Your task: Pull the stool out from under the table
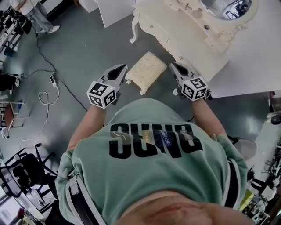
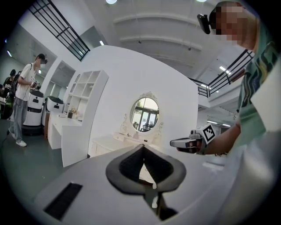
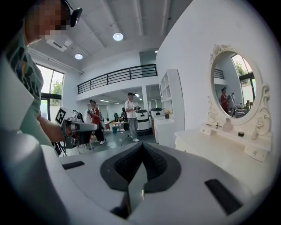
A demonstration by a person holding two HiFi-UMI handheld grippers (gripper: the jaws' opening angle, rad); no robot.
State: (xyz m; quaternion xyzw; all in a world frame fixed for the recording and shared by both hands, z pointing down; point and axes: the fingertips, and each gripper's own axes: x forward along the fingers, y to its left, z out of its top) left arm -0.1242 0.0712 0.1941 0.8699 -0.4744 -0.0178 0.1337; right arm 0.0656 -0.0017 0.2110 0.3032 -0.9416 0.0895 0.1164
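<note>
At 6 o'clock in head view, nearest the camera, the lower frame is filled by a green shirt (image 1: 153, 145). L gripper (image 1: 119, 69) is held at 11 o'clock and R gripper (image 1: 176, 68) at 1 o'clock, both pointed fwd. In its own view, L gripper's jaws are shown pressed together w/ nothing btwn them. R gripper's jaws are likewise closed and empty.

The stool (image 1: 146, 70), w/ cream cushion, is seen on the grey floor (image 1: 83, 41) at 12 o'clock, btwn the two grippers and touched by neither. It is positioned just beside the front edge of the table (image 1: 191, 46).

The table, cream w/ carved legs, is located at 1 o'clock beyond the stool. An oval mirror (image 1: 228, 9) is mounted at its back.

At 9 o'clock, cables (image 1: 45, 97) and a power strip (image 1: 52, 80) are laid on the floor. Farthest, at 11 o'clock, a bystander (image 1: 37, 17) is seen.
</note>
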